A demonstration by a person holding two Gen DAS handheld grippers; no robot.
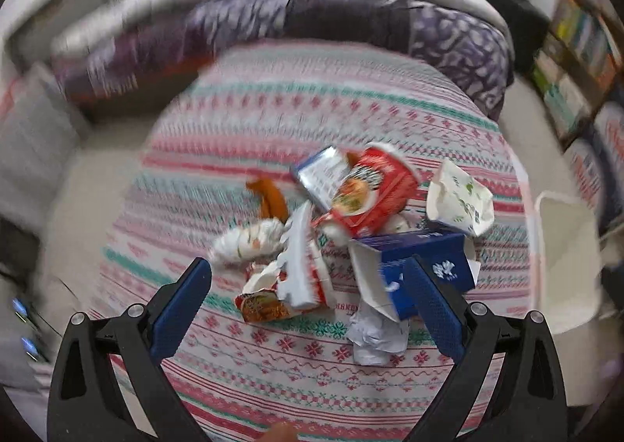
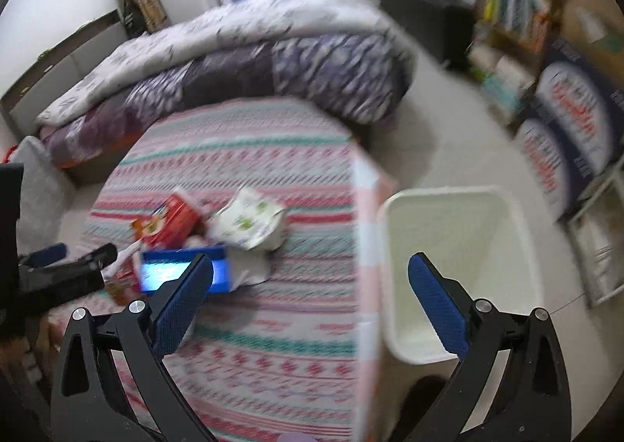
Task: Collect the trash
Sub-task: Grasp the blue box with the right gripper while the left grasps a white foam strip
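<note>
A heap of trash lies on the patterned tablecloth (image 1: 273,364): a red noodle cup (image 1: 370,192), a blue box (image 1: 421,258), a white crumpled carton (image 1: 458,200), crumpled paper (image 1: 374,336), torn wrappers (image 1: 273,297) and an orange peel (image 1: 271,196). My left gripper (image 1: 308,278) is open and empty just above the near side of the heap. My right gripper (image 2: 312,274) is open and empty over the table's right edge, next to the white bin (image 2: 460,254). The blue box (image 2: 183,270) and white carton (image 2: 249,223) also show in the right wrist view. The left gripper (image 2: 58,266) shows at the far left there.
The white bin (image 1: 565,258) stands on the floor at the table's right side. A bed with a purple and grey quilt (image 2: 234,67) lies behind the table. Bookshelves (image 2: 514,13) and printed boxes (image 2: 565,130) line the right wall.
</note>
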